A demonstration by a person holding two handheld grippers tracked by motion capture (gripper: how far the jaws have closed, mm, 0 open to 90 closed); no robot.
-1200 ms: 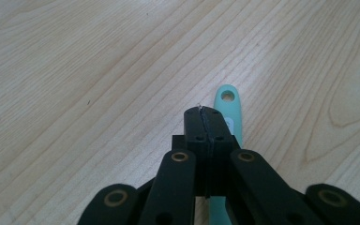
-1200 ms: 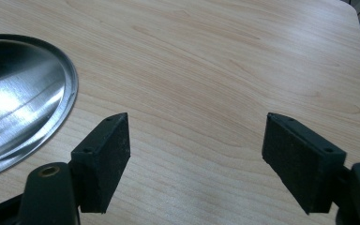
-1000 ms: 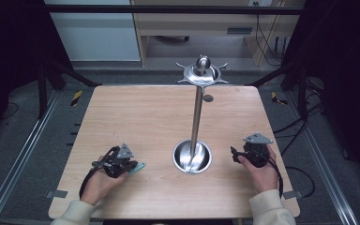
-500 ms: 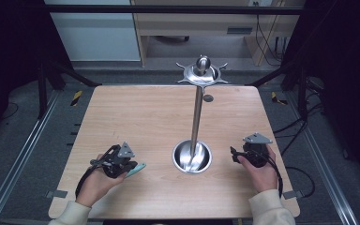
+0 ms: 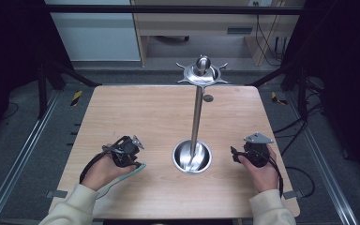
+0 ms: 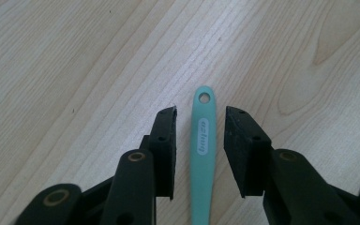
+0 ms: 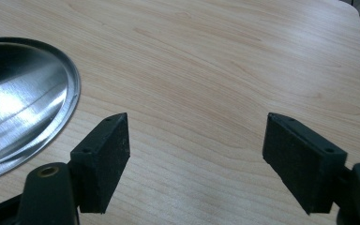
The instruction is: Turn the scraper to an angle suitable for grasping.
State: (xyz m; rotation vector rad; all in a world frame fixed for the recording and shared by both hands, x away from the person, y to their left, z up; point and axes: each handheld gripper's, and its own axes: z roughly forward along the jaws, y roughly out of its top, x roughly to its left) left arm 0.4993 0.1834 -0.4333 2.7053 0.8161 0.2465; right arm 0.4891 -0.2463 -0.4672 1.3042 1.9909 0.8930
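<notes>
Jaws of the left gripper [image 6: 200, 117] stand a little apart in the lower middle of the left gripper view; they have just been opening. A teal handle [image 6: 202, 154] lies between them on the wooden table [image 6: 75, 56]. A thin strip of wood shows on either side of the handle, so neither pad presses on it. Its rounded end, pierced by a small hole, pokes out just past the jaw tips toward the top of the frame. In the high view this gripper sits at the lower left of the table, held in the person's left hand [image 5: 104, 169], with the teal piece showing just below and right of it. The right gripper [image 5: 235, 155] rests at the lower right, its jaws spread wide over bare wood in its own view with nothing between them. Between the two hands, near the lower centre, stands a metal stand [image 5: 196, 117], its round dished base [image 5: 192, 157] close to the right gripper.
</notes>
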